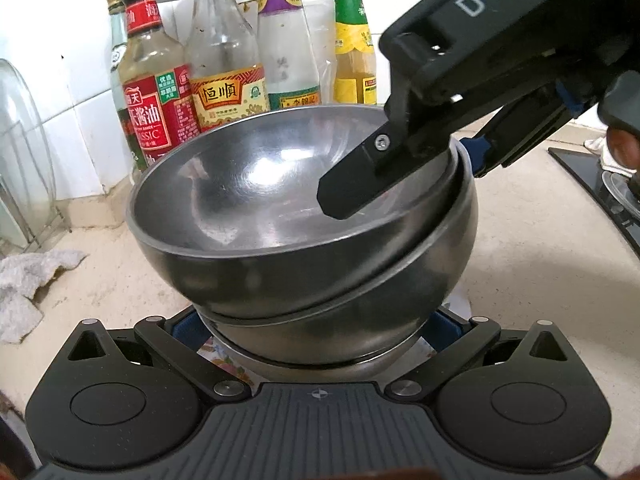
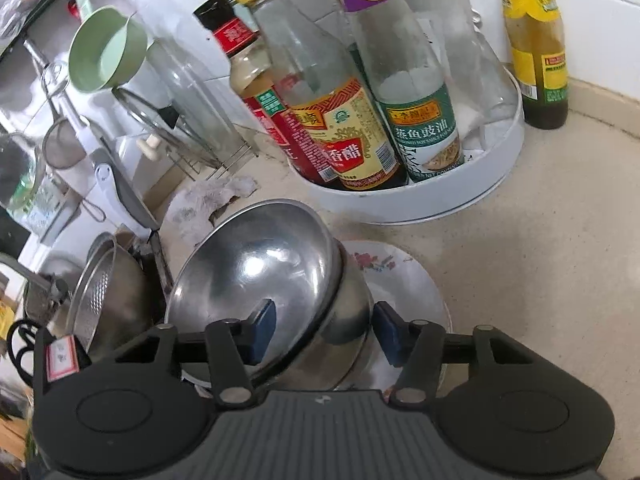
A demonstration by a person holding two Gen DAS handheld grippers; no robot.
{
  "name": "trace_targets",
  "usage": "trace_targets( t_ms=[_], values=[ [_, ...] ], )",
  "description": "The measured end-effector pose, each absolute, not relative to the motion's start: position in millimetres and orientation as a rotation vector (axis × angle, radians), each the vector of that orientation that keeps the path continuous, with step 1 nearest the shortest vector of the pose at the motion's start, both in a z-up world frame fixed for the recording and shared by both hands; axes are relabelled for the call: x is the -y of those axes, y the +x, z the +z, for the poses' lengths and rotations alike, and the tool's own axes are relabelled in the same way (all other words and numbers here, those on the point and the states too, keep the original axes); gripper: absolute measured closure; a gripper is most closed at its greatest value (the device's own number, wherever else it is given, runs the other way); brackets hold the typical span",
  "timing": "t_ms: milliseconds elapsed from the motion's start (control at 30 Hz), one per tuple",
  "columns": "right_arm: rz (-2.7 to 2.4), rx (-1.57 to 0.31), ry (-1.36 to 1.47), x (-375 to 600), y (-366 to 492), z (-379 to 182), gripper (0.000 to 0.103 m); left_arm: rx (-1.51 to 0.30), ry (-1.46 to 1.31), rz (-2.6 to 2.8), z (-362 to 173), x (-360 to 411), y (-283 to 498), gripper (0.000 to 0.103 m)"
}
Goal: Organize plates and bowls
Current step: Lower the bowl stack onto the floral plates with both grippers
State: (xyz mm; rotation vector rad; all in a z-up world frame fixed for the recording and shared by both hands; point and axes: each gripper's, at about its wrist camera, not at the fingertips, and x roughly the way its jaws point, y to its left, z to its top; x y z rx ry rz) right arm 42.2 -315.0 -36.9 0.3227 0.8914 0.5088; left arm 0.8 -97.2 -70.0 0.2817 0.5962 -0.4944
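The right gripper (image 2: pixel 324 330) straddles the rim of the tilted upper steel bowl (image 2: pixel 256 268), nested in a lower steel bowl (image 1: pixel 320 340) on the floral plate (image 2: pixel 404 280) on the countertop (image 2: pixel 540 280), pad contact indiscernible; the left gripper's (image 1: pixel 320 330) spread jaws flank the stack.
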Motion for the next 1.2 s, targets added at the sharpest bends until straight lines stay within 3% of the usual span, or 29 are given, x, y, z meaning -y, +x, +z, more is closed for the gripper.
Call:
trace_targets(
  t_ms=[1200],
  values=[
    [0.378, -0.828, 0.161, 296, 14, -23, 0.054, -0.567, 0.314, -0.471, -47, 83, -21, 0.000]
  ],
)
